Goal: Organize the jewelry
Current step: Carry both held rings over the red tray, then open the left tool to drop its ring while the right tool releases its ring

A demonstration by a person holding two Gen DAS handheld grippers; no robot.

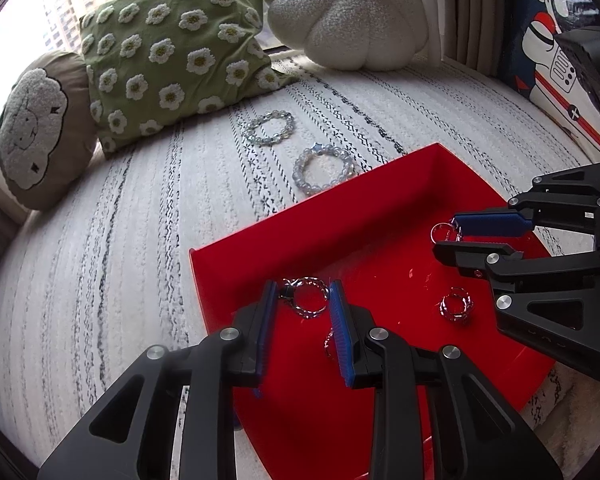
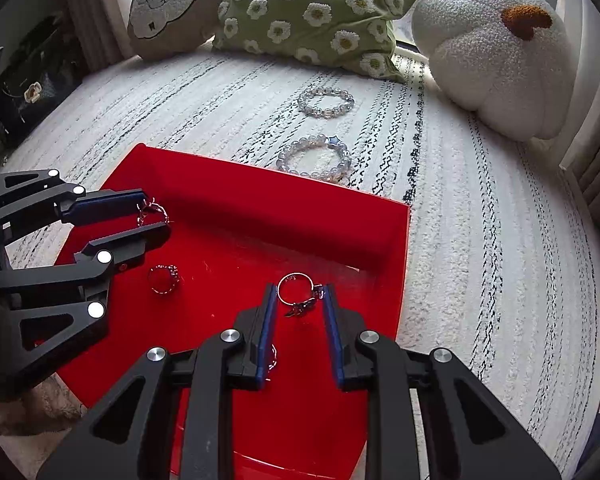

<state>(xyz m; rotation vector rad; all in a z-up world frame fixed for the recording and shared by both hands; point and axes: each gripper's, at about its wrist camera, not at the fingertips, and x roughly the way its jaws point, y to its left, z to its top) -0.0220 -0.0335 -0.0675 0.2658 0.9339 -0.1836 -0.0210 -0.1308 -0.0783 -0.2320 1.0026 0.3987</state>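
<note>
Rings in red tray (image 1: pixel 236 240) on white striped rug (image 1: pixel 120 240); two bead bracelets (image 2: pixel 326 102) (image 2: pixel 314 158) on rug just beyond tray's far wall, not yet in

Left hand-held gripper (image 1: pixel 302 304): clamped on twisted silver ring (image 1: pixel 308 296), ring between blue pads (image 1: pixel 338 308), low over tray floor

Right hand-held gripper (image 2: pixel 298 300): clamped on thin ring with charm (image 2: pixel 296 290), also over tray

Third ring (image 2: pixel 163 278) loose on tray floor between the two; fourth bit of silver half hidden behind a finger, cannot tell what

Likely step: setting both rings down in tray

To do well: lower until rings nearly touch floor, then part jaws slowly so nothing bounces or rolls; keep clear of loose ring; lift straight up so charm does not snag a pad; bracelets next
</note>
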